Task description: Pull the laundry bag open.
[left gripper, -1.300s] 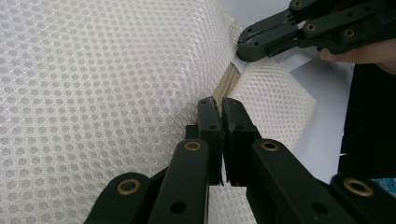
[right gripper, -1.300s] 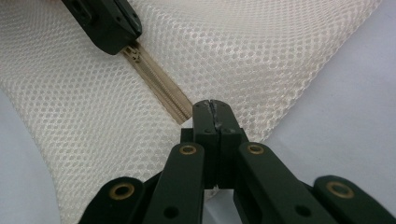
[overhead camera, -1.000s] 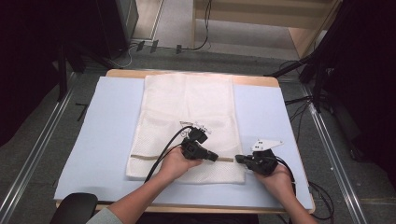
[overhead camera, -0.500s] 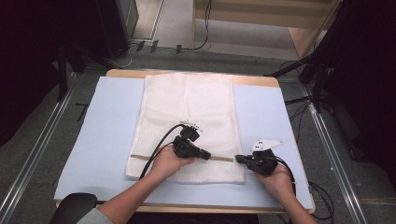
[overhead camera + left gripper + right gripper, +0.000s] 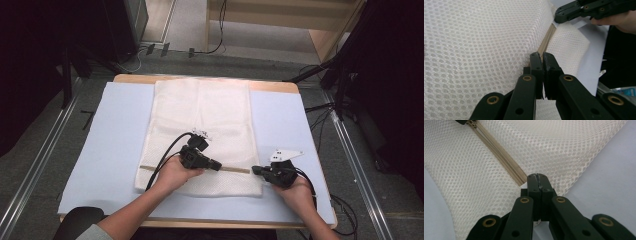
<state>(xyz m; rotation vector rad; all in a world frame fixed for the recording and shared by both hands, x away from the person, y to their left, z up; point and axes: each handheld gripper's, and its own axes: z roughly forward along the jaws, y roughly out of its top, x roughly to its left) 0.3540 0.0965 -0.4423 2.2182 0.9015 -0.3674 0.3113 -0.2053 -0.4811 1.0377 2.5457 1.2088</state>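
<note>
One white mesh bag point(image 5: 200, 130) lay flat on the pale blue mat point(image 5: 105, 145) that covered the tabletop point(image 5: 210, 80), its long side running away from the person. The cloth was a fine honeycomb net, and a single beige zipper point(image 5: 235, 170) crossed it near the person's end.

The left gripper point(image 5: 218, 165) sat on the zipper partway along. Its fingers point(image 5: 536, 63) were closed with only a slit between them, clamped at the zipper line, where the mesh puckered around them; whether they pinched the slider itself I could not tell. The right gripper point(image 5: 255, 170) was at the zipper's right end, by the bag's edge. Its fingers point(image 5: 533, 181) were pressed fully together on the zipper's end, with mesh on both sides and the blue mat just beyond.

There were two grippers, one in each hand, each with a black cable point(image 5: 162, 160) trailing off. The right one carried a grey three-cornered plate point(image 5: 285, 154).
</note>
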